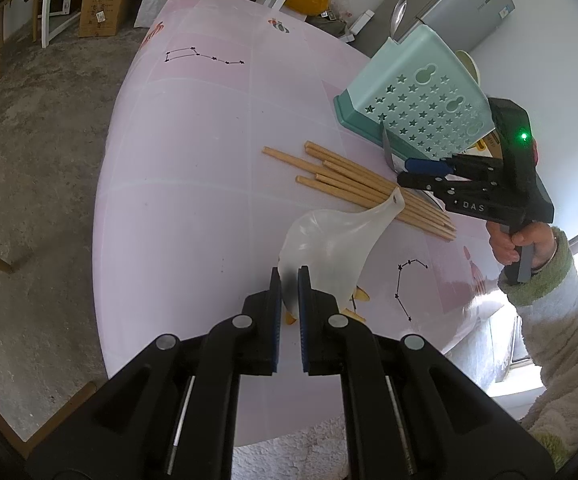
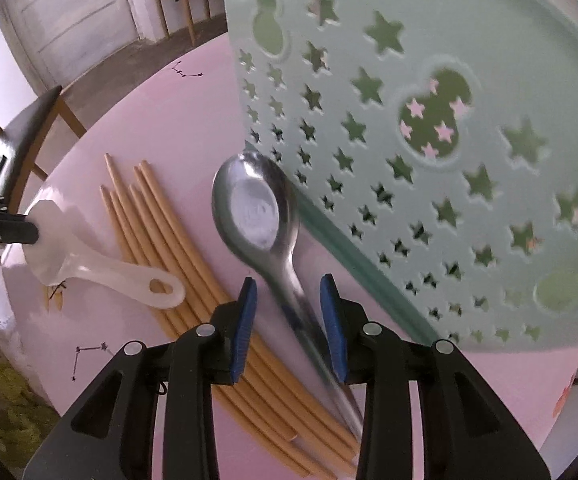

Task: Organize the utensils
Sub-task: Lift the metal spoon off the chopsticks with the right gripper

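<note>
My left gripper [image 1: 289, 280] is shut on the bowl edge of a translucent white plastic spoon [image 1: 329, 240], whose handle points toward the chopsticks; the spoon also shows in the right wrist view [image 2: 89, 260]. Several wooden chopsticks [image 1: 353, 184] lie in a bundle on the pink table [image 1: 193, 160], and they show in the right wrist view [image 2: 177, 248]. My right gripper [image 2: 289, 300] is open, its fingers either side of the handle of a metal spoon [image 2: 257, 208]. The mint green utensil holder [image 2: 429, 140] with star holes stands just beyond; in the left wrist view [image 1: 421, 96] it stands behind my right gripper [image 1: 409, 172].
Another metal spoon [image 1: 399, 12] sticks up from the holder. A fridge [image 1: 461, 4], cardboard box [image 1: 101, 8] and wooden furniture stand beyond the table. The table's left edge [image 1: 105, 184] drops to a concrete floor.
</note>
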{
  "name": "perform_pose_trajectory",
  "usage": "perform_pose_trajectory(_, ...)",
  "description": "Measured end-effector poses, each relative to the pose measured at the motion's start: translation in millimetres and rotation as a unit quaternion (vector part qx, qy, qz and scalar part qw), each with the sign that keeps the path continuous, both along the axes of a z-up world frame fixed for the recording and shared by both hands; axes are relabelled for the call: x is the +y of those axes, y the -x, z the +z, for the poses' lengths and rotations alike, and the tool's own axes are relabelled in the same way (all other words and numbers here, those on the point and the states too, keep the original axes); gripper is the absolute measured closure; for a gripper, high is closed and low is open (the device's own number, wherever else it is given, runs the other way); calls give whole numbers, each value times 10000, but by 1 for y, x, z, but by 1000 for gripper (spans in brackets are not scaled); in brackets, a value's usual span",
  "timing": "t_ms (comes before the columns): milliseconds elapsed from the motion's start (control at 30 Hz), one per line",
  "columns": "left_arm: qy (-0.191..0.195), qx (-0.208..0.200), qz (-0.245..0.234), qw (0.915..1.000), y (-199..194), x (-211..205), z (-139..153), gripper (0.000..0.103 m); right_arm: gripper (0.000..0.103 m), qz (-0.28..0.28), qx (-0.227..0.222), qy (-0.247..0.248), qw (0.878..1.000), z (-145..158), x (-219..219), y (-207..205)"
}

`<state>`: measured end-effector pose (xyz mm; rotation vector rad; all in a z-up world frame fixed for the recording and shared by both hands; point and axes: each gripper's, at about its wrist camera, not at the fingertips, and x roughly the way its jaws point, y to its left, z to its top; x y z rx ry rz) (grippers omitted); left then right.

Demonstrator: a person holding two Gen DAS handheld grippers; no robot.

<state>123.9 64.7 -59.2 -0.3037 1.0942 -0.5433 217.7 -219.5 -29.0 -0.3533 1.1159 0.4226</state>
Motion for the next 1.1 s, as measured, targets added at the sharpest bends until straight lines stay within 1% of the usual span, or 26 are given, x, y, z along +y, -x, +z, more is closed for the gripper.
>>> perform_pose_trajectory(100,-1,-4,-3,10000,0,0,0,96,71,48,5,-15,10000,-4,12,-6)
perform_pose_trajectory(300,-2,-2,-2,10000,0,0,0,96,71,146,83,-198,9997,-8,30,-17)
perform_pose_trajectory(400,-3,-6,-3,10000,1,0,0,96,72,169,153,-330,9992,-8,28,-19)
perform_pose_trajectory(467,2,-3,2,10000,1,0,0,96,78,157,127,-371,9991,-8,29,-20)
perform_pose_trajectory(500,7,1,5,10000,0,-1,0,96,85,155,109,-381,9991,-8,30,-20)
perform_pose_trajectory(567,20,6,15,10000,0,-1,0,96,87,135,39,-355,9993,-9,37,-19)
perform_pose_trajectory(600,19,4,17,10000,0,-2,0,96,90,135,-9,-336,9993,-9,39,-18)
perform_pose_trajectory(633,16,0,16,10000,0,-3,0,96,95,127,-89,-303,9994,-8,41,-16)
perform_pose_trajectory(767,14,-3,14,10000,0,-3,0,96,97,110,-151,-348,9992,-7,43,-13)
perform_pose_trajectory(833,5,-8,8,10000,0,-4,1,96,97,154,-163,-340,9992,-9,50,-12)
perform_pose_trajectory(867,0,-11,4,10000,0,-5,1,96,97,147,-147,-352,9992,-13,62,-13)
perform_pose_trajectory(1100,-1,-10,3,10000,-2,-6,2,96,97,264,-79,-679,9973,-10,77,-14)
